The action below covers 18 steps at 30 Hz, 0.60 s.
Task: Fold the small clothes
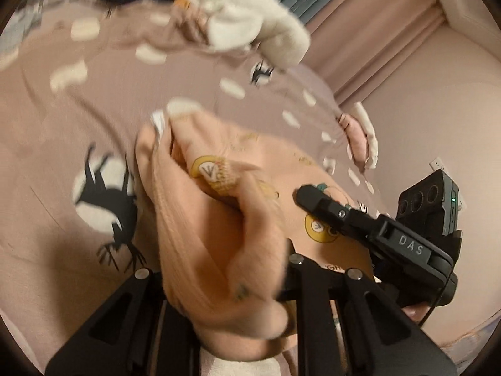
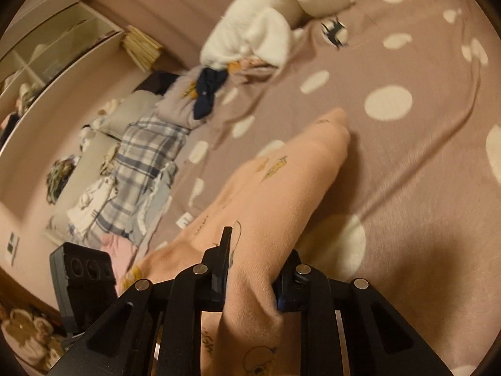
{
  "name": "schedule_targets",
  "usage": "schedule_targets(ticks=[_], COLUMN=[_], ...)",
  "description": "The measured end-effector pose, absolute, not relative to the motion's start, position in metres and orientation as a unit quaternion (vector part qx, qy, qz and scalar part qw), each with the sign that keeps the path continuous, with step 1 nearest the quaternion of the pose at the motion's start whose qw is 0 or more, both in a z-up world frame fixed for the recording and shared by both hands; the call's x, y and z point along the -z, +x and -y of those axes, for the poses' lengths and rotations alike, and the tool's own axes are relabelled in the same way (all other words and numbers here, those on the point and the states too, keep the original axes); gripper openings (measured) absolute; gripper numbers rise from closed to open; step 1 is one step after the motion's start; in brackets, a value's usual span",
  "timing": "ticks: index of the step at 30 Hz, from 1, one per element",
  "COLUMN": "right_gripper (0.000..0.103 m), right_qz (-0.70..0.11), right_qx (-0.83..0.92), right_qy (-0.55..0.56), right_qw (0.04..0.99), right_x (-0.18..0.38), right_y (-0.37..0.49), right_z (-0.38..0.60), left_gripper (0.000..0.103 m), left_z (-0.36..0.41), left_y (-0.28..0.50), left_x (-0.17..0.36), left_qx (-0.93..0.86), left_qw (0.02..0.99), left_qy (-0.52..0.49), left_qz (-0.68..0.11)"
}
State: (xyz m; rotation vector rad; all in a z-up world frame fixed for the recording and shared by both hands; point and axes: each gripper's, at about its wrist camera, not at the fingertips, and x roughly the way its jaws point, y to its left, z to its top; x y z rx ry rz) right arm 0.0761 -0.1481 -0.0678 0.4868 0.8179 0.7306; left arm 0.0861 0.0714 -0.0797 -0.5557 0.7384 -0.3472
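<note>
left wrist view, both fingers pinching peach garment, white plush beyond

**A bed under a dotted pink cover**

The bed wears a dusty-pink cover printed with pale round dots and dark deer shapes. A peach garment with small cartoon prints trails across it, partly raised off the cover. Farther back a heap of clothes lies on the cover: white fleecy pieces on top, a navy item and pinkish ones beneath. Beside the heap lies a blue-and-white checked cloth. Near the edge sits a small pink-and-white bundle.
</note>
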Motion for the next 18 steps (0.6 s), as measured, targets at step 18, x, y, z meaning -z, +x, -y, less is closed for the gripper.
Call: schedule_targets(ticks=[18], right_gripper=[0.021], right_qz=[-0.317], right_qx=[-0.365], right_qy=[0.211], right_qw=[0.849], right_x=[0.007], right_y=[0.084], right_z=[0.166], left_gripper=[0.016], left_z=[-0.041], left_y=[0.101], left_x=[0.01], left_qx=[0.184], left_qw=[0.911], left_qy=[-0.203], left_qz=[-0.309])
